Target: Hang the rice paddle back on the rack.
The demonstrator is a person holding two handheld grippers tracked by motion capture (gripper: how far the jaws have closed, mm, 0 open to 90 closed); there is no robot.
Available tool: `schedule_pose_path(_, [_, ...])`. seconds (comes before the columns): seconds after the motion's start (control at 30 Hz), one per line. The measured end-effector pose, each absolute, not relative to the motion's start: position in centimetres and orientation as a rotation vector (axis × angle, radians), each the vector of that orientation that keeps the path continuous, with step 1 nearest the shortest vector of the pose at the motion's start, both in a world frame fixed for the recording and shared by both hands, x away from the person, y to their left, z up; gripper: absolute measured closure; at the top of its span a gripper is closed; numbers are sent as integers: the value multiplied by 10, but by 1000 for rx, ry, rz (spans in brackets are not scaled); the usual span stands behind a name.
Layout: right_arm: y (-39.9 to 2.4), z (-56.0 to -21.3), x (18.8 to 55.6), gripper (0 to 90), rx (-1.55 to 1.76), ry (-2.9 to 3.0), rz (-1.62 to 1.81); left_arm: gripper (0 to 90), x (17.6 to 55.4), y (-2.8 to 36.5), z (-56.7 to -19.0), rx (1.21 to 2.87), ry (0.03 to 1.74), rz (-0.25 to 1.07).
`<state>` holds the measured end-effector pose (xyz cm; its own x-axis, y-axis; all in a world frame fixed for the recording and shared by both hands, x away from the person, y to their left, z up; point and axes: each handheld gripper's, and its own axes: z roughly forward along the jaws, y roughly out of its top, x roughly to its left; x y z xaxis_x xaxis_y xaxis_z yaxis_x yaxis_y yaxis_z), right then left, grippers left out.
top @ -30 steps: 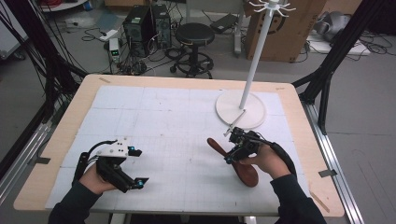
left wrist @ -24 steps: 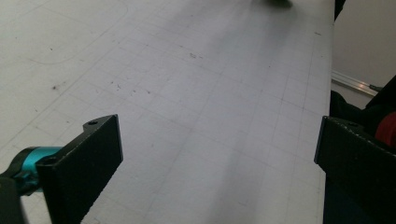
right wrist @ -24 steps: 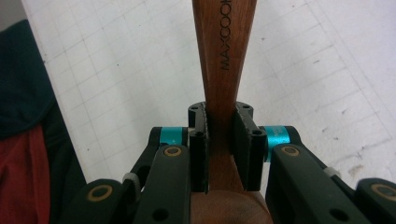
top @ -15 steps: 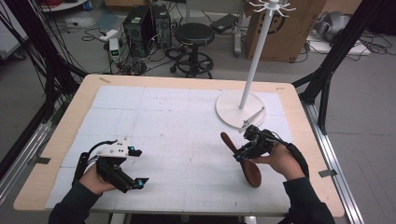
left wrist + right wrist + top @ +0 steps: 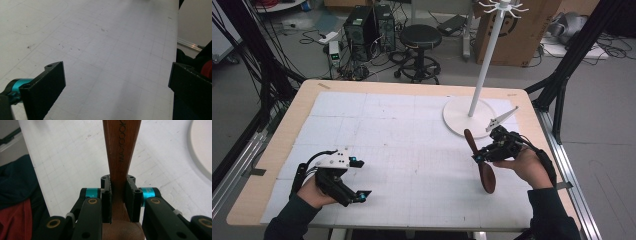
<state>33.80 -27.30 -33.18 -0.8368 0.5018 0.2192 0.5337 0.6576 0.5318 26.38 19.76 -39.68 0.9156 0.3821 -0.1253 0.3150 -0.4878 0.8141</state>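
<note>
High view: right gripper (image 5: 480, 158) clamped on the neck of the wooden spoon (image 5: 486, 176), now lifted off the mat and carried nearer the white stand base (image 5: 457, 116) than a second ago, left gripper (image 5: 360, 179) unmoved at the near left edge of the table (image 5: 272, 165) with jaws wide and empty. Left gripper view: two black jaws well apart over bare gridded mat (image 5: 105, 50), right jaw cut off by the frame edge. Right gripper view: spoon (image 5: 121, 145) pinched tight between the pads, handle running out of the top, bowl mostly hidden below the jaws, lettering on the handle hard to make out.
</note>
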Motion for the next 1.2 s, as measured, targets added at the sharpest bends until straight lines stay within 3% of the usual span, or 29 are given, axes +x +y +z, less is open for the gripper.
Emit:
schedule_pose_path(0.7, [-307,-263,350,780,-957,-2798,-1190,17,264,198,-397,2111,494,85])
schedule_pose_path(1.2, [-315,-240,374,780,-997,-2782,-1260,16,266,199,-397,2099,497,74])
